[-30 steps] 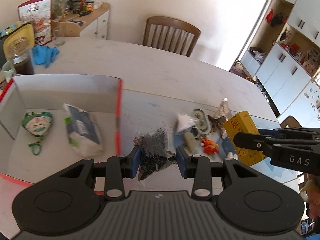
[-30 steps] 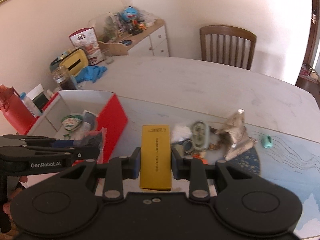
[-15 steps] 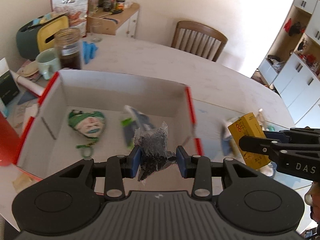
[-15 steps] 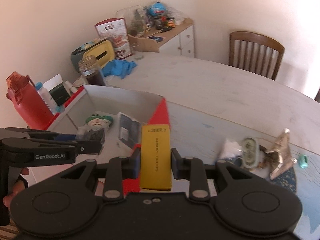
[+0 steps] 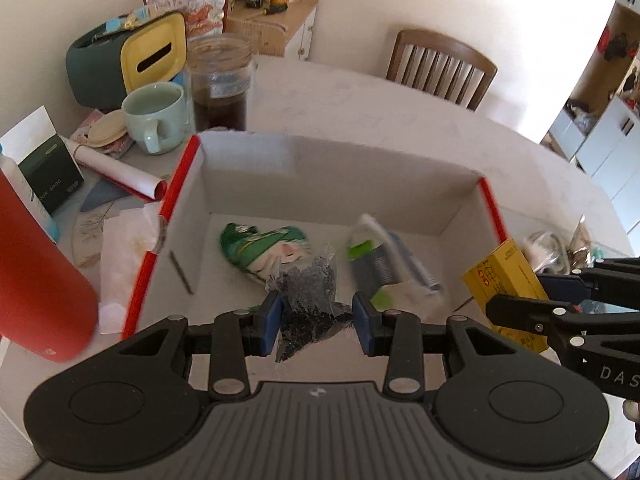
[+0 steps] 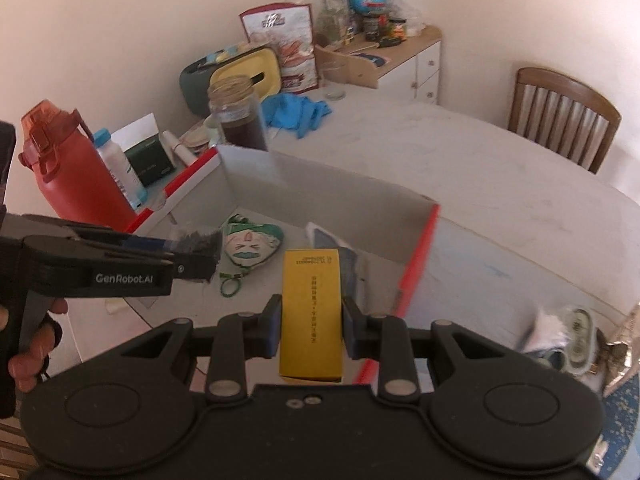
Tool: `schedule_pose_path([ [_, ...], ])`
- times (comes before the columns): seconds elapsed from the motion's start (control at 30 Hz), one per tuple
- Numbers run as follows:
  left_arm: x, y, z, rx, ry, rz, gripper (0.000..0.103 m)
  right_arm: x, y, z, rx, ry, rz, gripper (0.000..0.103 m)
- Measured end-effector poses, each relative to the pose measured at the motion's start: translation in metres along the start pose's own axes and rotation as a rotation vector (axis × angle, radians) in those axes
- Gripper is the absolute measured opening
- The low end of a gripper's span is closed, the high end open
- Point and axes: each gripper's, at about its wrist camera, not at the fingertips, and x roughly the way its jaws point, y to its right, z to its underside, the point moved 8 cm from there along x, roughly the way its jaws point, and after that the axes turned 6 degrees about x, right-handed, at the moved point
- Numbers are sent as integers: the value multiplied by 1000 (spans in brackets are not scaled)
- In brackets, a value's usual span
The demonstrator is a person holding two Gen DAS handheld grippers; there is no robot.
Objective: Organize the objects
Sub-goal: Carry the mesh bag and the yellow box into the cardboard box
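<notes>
My left gripper is shut on a clear bag of dark bits and holds it over the open white box with red edges. My right gripper is shut on a yellow box and holds it above the white box's right part. In the white box lie a green pouch with a face and a blue-and-white packet. The yellow box also shows at the right in the left wrist view.
Left of the box stand a red bottle, a green mug, a dark-liquid jar and a tissue holder. Loose items lie on the table to the right. A chair stands behind.
Both grippers have moved left from the pile of loose items to over the white box, each carrying its object. The grips have not changed.
</notes>
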Motion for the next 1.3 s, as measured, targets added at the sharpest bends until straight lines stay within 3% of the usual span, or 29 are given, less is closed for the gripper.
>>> schedule_pose_path([
  [0.3,28,-27,3,57,-93,-47,38,51,-24,3,-32,-77,-27,28],
  [0.73,58,-27,-1,143,-203,-29,38,107,-39,16,-57,-214,-33,28],
  [0.83,65,-26,3,174,-231,-39,38,109,-40,15,-56,-240,-52,28],
  [1.07,78,-28,13,165,-294,-25,38,120,-39,20,-76,-332,15,28],
  [1.3,81,-27,18,161,-309,-13,38,125,-37,22,-72,-381,31,29],
])
